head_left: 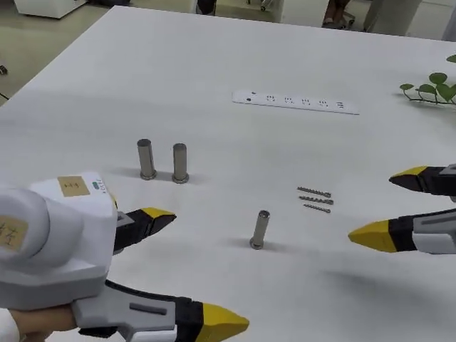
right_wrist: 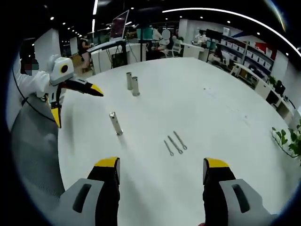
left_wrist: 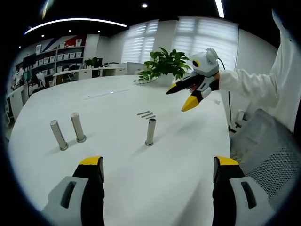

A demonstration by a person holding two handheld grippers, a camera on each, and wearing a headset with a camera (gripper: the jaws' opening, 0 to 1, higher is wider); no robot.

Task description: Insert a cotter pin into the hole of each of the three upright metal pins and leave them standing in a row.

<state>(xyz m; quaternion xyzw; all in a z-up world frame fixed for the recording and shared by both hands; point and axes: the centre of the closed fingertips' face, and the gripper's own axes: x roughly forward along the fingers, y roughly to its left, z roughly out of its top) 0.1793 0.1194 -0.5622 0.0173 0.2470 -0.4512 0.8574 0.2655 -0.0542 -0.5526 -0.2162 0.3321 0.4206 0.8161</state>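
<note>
Found the far-left pin (head_left: 146, 158) and the second pin (head_left: 179, 162) upright and close side by side on the white table (head_left: 214, 57). Found the third pin (head_left: 260, 229) upright too, but alone, nearer and to the right, well apart from those two, so no row yet. Saw the three cotter pins (head_left: 315, 199) lying flat and parallel on the table, near the third pin on its right and not touching it. Held the left gripper (head_left: 206, 269) wide open on the near left side, with nothing between the jaws. Held the right gripper (head_left: 372, 206) wide open too and empty, to the right of the cotter pins. Noted a power strip (head_left: 296, 101) and a plant (head_left: 431, 87) on the far side, away from the work.

Judged the task to be at its very start: no cotter pin lifted, no hole filled. Probably needed next to bring the right gripper down over one cotter pin and close on one end of it, and to steady the third pin with the left gripper. Could not make out the holes in the pins, so needed to find their direction first.
</note>
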